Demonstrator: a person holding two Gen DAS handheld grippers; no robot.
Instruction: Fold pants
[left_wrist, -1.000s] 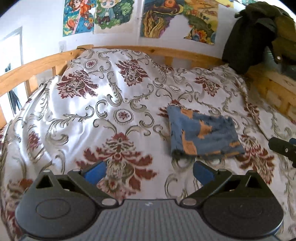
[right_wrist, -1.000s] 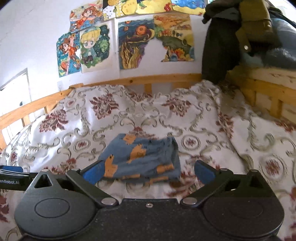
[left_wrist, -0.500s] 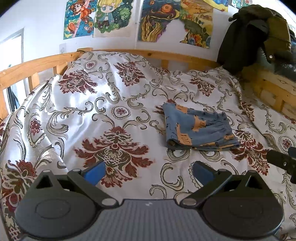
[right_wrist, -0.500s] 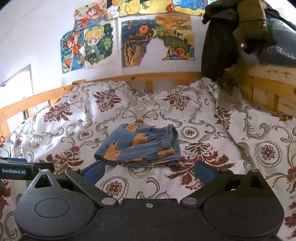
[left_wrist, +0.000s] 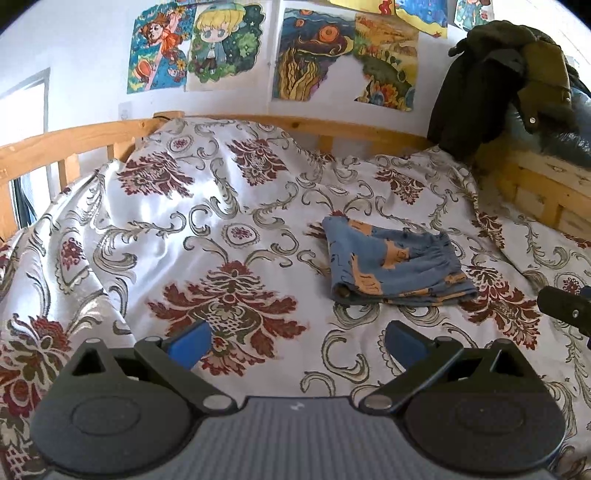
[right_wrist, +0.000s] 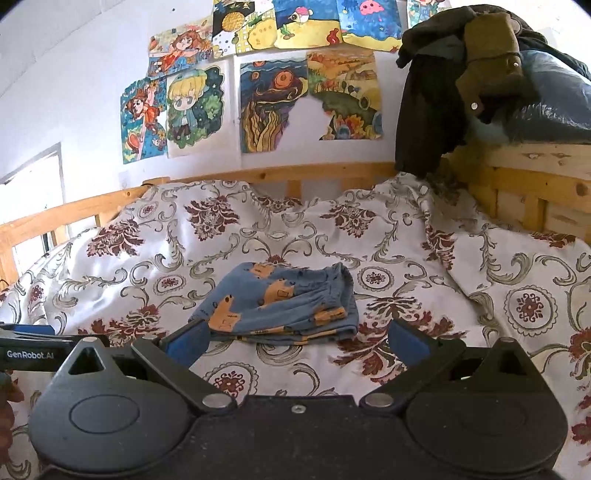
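- The folded blue pants with orange animal prints (left_wrist: 397, 264) are lying as a compact, layered bundle on the white bedspread patterned with dark red floral medallions and grey scrolls (left_wrist: 229, 236), which is serving as the landmark here.
- You are holding the left gripper (left_wrist: 295, 341) above the near part of that bedspread, jaws spread wide, its blue-padded fingers (left_wrist: 190, 341) gripping nothing; the pants are sitting beyond it and off to its right, well apart from the pads.
- You are holding the right gripper (right_wrist: 297, 341) wide open and empty too, over the bedspread's near edge; the pants (right_wrist: 284, 304) are lying just beyond its fingers (the left pad is overlapping the bundle's near corner in the right wrist view, and I cannot tell whether it is touching).
- In the left wrist view a dark piece of the right gripper is poking in at the right edge, over the bedspread's right side.
- A light wooden bed rail (right_wrist: 258, 177) is running behind the bedspread's far edge.
- Colourful hand-painted posters (left_wrist: 258, 51) are hanging on the white wall above that rail.
- A dark olive jacket (right_wrist: 461, 74) is hanging over the wooden frame at the bedspread's far right corner.
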